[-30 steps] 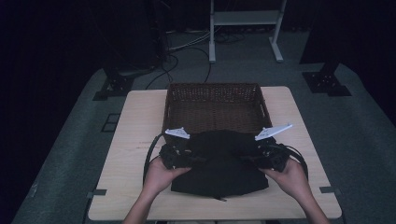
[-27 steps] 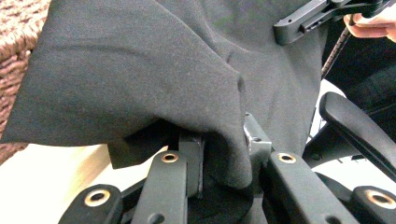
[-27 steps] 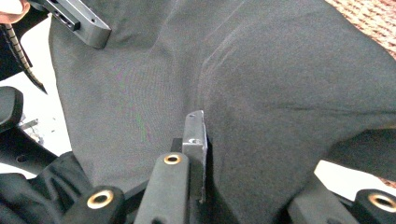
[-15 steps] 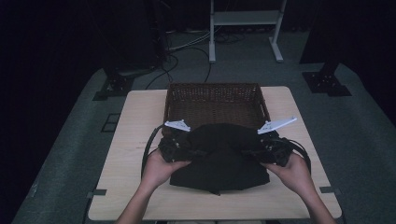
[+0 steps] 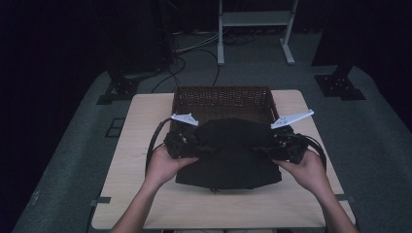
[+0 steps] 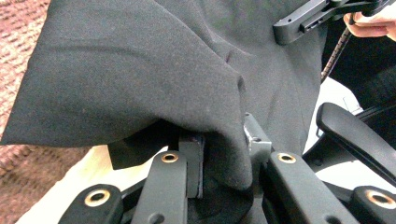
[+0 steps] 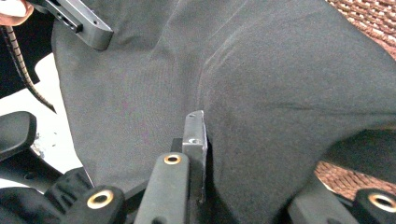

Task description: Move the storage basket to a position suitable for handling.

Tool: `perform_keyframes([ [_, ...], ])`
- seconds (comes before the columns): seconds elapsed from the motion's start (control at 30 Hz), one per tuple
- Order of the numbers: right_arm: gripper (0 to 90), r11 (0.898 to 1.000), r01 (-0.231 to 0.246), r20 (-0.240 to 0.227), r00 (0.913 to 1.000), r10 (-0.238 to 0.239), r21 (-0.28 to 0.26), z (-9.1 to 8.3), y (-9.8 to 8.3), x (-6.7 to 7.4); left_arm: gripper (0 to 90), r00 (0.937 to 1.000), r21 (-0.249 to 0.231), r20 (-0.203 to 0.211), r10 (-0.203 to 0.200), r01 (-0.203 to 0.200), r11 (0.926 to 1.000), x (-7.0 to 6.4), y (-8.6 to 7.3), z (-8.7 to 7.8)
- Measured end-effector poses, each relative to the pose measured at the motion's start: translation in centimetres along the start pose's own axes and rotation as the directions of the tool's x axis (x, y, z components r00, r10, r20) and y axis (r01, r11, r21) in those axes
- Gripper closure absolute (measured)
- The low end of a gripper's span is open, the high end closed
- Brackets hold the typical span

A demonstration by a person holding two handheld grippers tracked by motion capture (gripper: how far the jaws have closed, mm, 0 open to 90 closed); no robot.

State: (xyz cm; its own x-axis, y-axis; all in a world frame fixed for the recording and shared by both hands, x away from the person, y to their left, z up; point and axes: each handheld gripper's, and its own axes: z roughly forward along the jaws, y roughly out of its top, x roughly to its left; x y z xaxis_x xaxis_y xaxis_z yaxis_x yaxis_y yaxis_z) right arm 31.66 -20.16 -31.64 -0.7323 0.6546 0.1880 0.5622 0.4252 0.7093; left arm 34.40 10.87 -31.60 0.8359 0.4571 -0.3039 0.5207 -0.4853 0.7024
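Tabletop point(image 5: 141, 145) of pale wood carries everything, reaching out past both tongs on every side, with the person's forearms coming in over its near edge. Next in size is the black cloth point(image 5: 228, 153), a dark garment that spans the gap between the two tongs; its upper part bulges up between them while its lower edge lies on the wood nearer the person than either tong. Just beyond the tongs, on the far half of the table, stands a brown woven basket point(image 5: 221, 99), and the raised top of the cloth overlaps its near wall. The left gripper point(image 5: 187, 143) sits at the cloth's left edge with its jaws clamped together on a fold of the fabric; in the left gripper view the cloth point(image 6: 140, 74) drapes over the jaws and the basket weave point(image 6: 18, 42) shows beside it. The right gripper point(image 5: 279, 143) mirrors it at the cloth's right edge, jaws likewise pinched on the fabric, which covers them in the right gripper view point(image 7: 261, 93). A hand wraps around each tong from the near side.
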Motion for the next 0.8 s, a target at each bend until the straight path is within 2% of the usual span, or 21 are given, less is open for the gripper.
perform_keyframes([
  [0.53,75.1,1.000,0.012,-0.012,0.9999,-0.012,-0.009,-0.7,2.2,-0.1,74.8,0.9998,-0.006,-0.020,0.009,-0.009,0.9999,0.0,1.4,-1.5],
  [0.8,75.1,1.000,0.024,-0.002,0.9997,-0.024,-0.010,-1.2,3.7,0.0,74.8,0.9993,0.002,-0.035,0.016,-0.016,0.9999,0.1,2.9,-2.6],
])
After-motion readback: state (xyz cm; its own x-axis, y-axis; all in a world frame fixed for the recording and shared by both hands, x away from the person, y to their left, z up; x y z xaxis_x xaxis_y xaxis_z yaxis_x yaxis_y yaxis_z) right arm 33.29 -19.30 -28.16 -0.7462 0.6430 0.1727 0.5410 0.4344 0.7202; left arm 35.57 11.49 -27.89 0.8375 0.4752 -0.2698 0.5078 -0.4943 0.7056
